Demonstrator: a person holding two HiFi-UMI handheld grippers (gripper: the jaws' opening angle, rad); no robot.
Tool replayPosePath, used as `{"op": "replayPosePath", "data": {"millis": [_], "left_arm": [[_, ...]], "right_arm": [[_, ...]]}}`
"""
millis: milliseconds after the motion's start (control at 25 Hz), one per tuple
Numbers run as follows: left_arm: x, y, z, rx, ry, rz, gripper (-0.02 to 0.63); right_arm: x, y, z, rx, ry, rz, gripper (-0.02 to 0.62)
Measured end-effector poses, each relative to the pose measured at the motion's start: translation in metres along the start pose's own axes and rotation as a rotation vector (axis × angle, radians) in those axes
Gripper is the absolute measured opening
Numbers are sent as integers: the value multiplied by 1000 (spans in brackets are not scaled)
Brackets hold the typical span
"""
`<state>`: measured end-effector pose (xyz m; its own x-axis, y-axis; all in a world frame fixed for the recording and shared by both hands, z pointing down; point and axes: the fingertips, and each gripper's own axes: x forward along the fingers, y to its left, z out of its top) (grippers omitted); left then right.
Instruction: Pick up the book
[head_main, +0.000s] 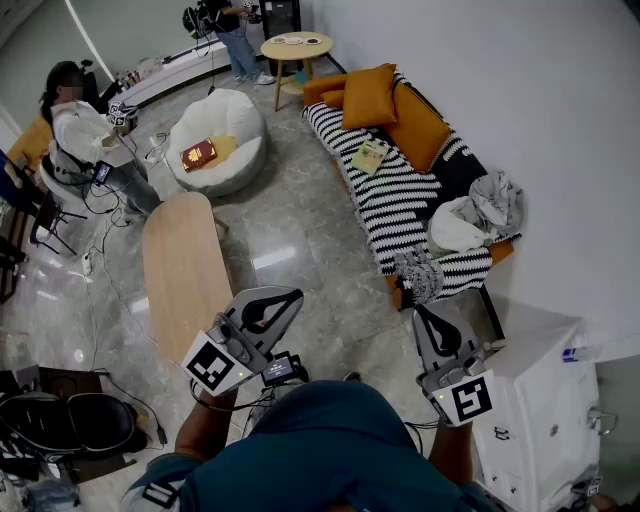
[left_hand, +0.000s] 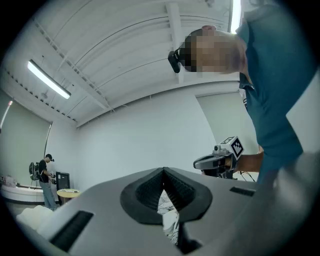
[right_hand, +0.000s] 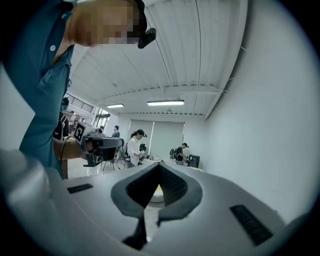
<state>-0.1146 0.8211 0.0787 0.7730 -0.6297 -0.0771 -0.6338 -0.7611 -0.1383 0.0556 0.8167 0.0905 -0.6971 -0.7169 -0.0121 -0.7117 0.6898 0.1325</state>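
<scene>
Plainly, both tools are clenched on nothing. The left gripper and the right gripper sit low in the head view, close to the person's body. In its own view the left gripper has its jaws pressed together, and only a far-off striped fabric shows through the notch behind them. The right gripper is likewise closed and empty in its view.

Two books are in sight, and I cannot tell which one the task means. A yellow-green book lies flat on the black-and-white striped sofa, in the upper middle of the frame, just below the orange cushions. A red book lies on the white beanbag at upper left. Each seems to have its long axis running diagonally, from lower left to upper right.

Both books are well apart from the grippers and up-frame from them, with bare floor and the oval wooden table lying between. The right gripper looks nearer the sofa book, which lies up and slightly left of its tip. The left gripper looks nearer the beanbag book, which is up and to the left, beyond the table. Either way, I judge that the person must walk closer and open the jaws before any grasp.
</scene>
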Motion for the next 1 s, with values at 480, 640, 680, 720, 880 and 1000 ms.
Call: {"op": "replayPosePath", "data": {"millis": [480,640,680,720,880,1000], "left_arm": [[15,5,-5,-9,5,-7,3],[21,2,-9,-15,15,-6,3],[22,1,-9,-16,16,-6,3],[24,1,-10,-16,16,-6,3],[30,1,-12,-17,21,-4,3],[35,0,-12,-16,25,-3,3]], "right_arm": [[6,-13,-5,8,5,-1,12],[4,-17,-11,12,14,8,12],[4,-17,-12,14,17,14,13],[5,-18,-14,21,20,21,13],[4,-27,-17,53,0,19,14],[1,-38,-14,52,-43,8,14]]}}
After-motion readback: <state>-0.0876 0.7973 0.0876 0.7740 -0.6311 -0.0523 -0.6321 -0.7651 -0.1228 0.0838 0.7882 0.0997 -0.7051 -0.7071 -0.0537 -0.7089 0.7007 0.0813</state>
